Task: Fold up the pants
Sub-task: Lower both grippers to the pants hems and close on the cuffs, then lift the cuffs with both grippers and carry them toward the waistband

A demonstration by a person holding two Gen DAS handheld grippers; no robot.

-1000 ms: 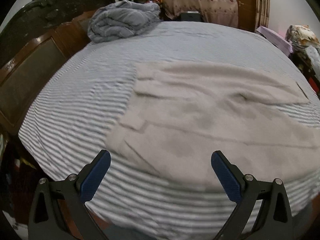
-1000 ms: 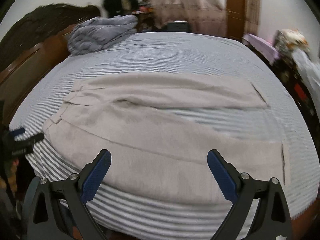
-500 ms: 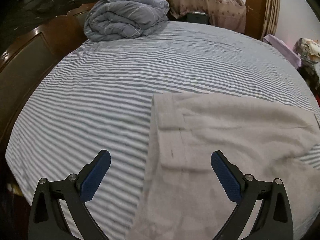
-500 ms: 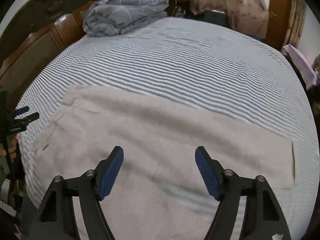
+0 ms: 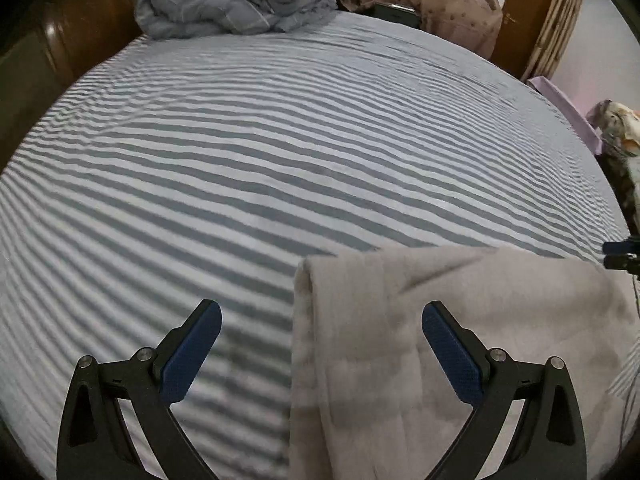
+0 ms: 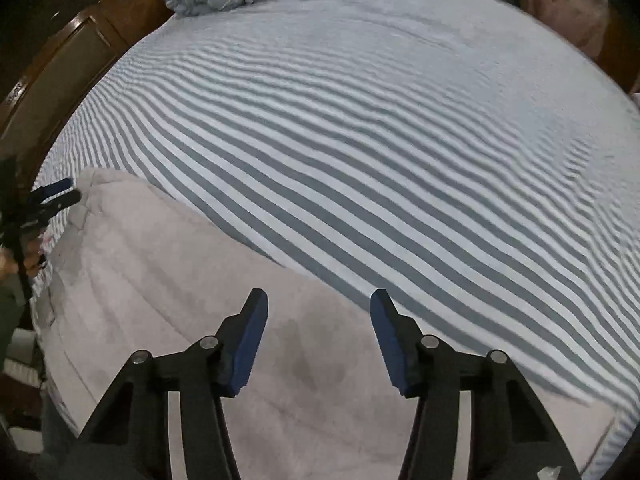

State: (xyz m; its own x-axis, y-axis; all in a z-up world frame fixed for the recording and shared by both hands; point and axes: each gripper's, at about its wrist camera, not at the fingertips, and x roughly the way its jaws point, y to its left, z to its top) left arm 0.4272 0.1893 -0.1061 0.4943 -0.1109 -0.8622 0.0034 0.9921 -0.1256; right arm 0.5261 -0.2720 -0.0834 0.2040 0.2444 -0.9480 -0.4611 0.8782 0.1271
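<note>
Beige pants [image 5: 440, 352] lie flat along the near edge of the striped bed [image 5: 280, 152]. The left gripper [image 5: 320, 320] hangs spread wide over their waistband end; the right gripper [image 6: 318, 312], fingers parted and grasping nothing, hovers over a leg. No writing is readable.
</note>
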